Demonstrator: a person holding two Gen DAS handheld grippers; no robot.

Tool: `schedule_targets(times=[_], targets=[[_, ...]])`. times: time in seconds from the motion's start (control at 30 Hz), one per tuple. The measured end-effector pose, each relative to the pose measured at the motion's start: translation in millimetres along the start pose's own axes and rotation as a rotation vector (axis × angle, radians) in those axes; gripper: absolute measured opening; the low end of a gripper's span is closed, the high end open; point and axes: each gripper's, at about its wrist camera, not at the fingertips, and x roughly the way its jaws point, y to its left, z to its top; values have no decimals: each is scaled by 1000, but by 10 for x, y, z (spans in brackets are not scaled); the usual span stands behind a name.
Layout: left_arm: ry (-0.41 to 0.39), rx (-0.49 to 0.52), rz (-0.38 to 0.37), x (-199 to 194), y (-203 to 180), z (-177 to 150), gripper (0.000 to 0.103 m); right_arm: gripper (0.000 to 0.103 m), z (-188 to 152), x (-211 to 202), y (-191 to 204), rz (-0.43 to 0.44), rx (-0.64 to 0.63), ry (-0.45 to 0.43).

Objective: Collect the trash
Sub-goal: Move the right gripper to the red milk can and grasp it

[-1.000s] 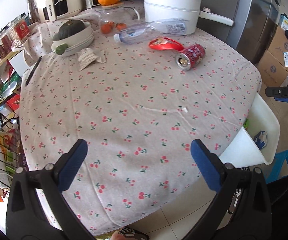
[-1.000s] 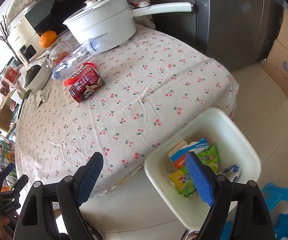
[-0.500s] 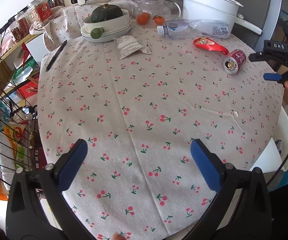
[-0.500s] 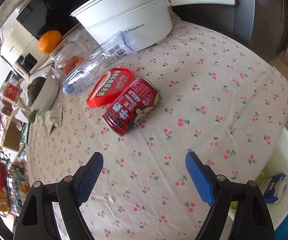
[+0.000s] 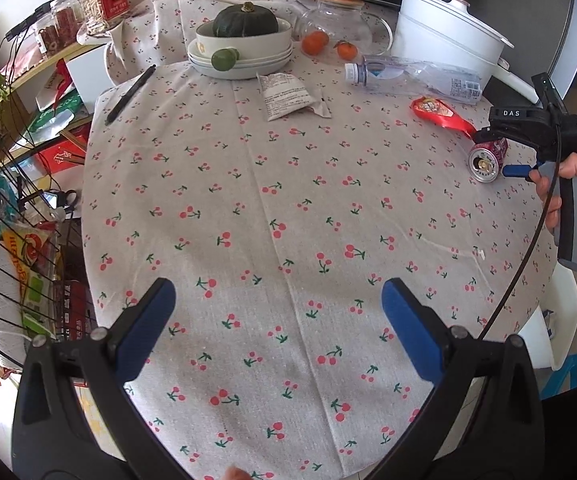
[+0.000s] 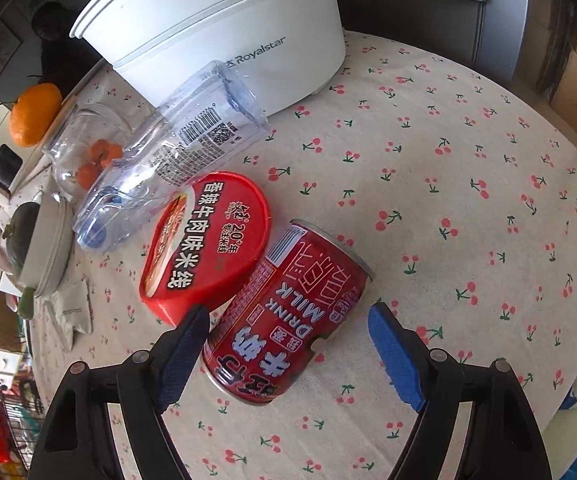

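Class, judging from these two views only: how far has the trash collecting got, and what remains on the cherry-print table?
Nothing looks binned yet. In hand: the open right gripper straddles the lying red milk can without closing. Left: the red round foil lid, clear plastic bottle and white crumpled sachet. The left gripper hovers open, empty.

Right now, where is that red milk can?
The red milk can lies on its side on the cherry tablecloth, between the open jaws of the right gripper, touching the red lid beside the clear bottle.

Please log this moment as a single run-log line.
right gripper: open, straddling red can | can: lying on tablecloth | left gripper: open, idle
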Motion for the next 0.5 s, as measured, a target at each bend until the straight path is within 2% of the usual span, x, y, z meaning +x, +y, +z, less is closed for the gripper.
schedule_targets(times=[0.1,0.13,0.17,0.33,0.4,0.5], targets=[[-5,12,-8,-15,-32,-6,102,71,-48,75,-111,2,8,56],[-9,18,-10,-30,-50,-7,102,61,-66,46,-137,-5,-7,41],[-14,26,-11,-45,-69,-8,102,56,-75,31,-152,-22,-29,43],[-58,124,-5,-115,-322,-7,102,55,-153,-160,-369,-26,-58,61],[-66,174,21,-114,-472,-12,102,54,-195,-310,-454,-27,-92,56],[-70,200,6,-91,-682,22,102,54,-275,-604,-569,-19,-155,34]])
